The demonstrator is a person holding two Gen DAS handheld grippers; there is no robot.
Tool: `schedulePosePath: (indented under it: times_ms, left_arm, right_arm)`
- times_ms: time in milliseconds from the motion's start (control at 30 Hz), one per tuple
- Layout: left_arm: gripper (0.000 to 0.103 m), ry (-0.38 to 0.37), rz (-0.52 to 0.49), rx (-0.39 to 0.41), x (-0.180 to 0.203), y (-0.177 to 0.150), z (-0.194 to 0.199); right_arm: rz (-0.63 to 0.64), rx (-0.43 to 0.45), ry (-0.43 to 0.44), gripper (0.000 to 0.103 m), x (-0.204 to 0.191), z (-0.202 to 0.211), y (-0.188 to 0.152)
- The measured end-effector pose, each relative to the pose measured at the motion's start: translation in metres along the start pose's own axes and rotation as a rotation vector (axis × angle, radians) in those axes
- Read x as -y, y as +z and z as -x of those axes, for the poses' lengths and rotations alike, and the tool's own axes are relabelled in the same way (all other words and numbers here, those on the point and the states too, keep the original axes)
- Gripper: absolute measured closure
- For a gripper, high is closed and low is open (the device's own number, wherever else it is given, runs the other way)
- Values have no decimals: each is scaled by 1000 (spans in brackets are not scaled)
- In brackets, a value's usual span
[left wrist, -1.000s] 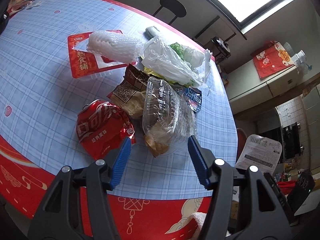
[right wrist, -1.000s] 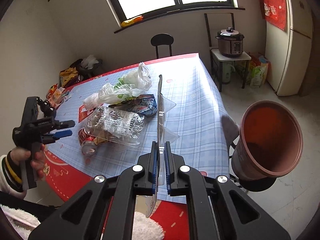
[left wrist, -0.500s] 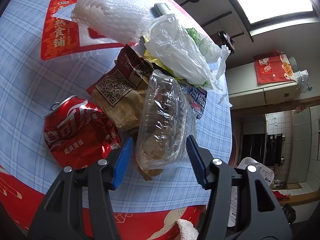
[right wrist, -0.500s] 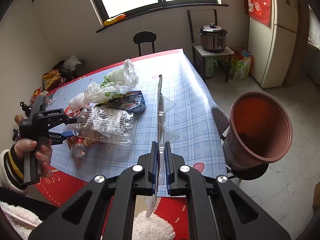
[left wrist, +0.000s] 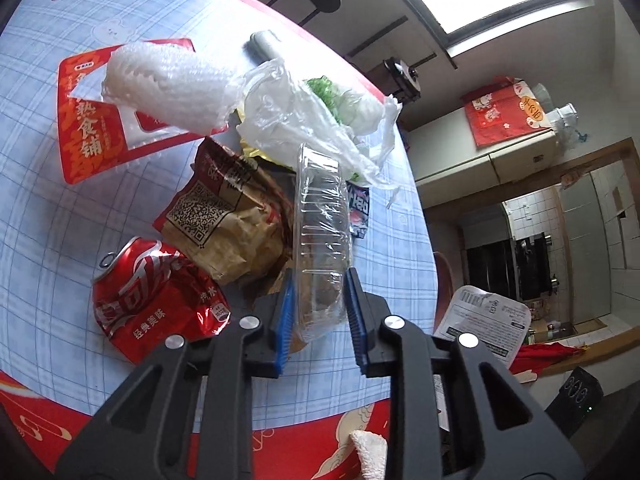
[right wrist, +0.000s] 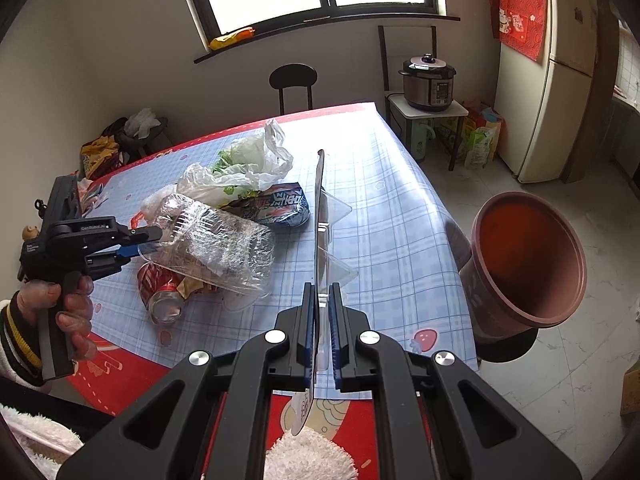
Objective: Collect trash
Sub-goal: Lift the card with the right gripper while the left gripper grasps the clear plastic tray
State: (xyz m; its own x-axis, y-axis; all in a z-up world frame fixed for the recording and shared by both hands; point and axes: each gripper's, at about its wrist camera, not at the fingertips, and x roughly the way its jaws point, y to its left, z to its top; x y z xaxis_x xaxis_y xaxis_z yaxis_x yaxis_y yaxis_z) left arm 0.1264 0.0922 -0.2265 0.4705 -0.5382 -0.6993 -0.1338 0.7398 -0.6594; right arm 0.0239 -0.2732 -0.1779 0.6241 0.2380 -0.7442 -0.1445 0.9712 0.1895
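On the bench (right wrist: 400, 220) we see our trash heap: bags, wrappers, a crushed can (left wrist: 156, 300). Our left hand-held gripper (left wrist: 318, 312) has just been closing, and now pinches the clear box (left wrist: 322, 240) end. Our right hand-held gripper (right wrist: 320, 336), nearly together, clamps a tray (right wrist: 320, 216) edge-on

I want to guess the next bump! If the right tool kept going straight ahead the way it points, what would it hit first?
Probably the checked blue tablecloth. The right tool already pinches a thin clear plastic tray edge-on, and beyond that lies bare cloth, beside the blue snack wrapper. Depth is hard to judge.
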Motion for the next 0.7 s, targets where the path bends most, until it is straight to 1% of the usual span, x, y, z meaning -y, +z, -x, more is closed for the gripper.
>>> schedulePosePath:
  times_ms: [200,300,500,600,700]
  left_arm:
    - [81,-83,-91,59,16,-4,34]
    - [83,-97,-167,97,29,-8,48]
    - [85,-144,-242,127,51,-20,67]
    - [86,-156,-263,141,64,-24,71]
    - [87,-163,-279,161,79,-28,72]
  right_arm:
    - [2,27,-20,94,-5,8,3]
    - [7,32,-26,94,-7,10,4]
    - [4,58,-42,94,-2,19,5]
    - [3,69,-45,94,8,22,4]
    - [-8,81,-37,94,26,24,7]
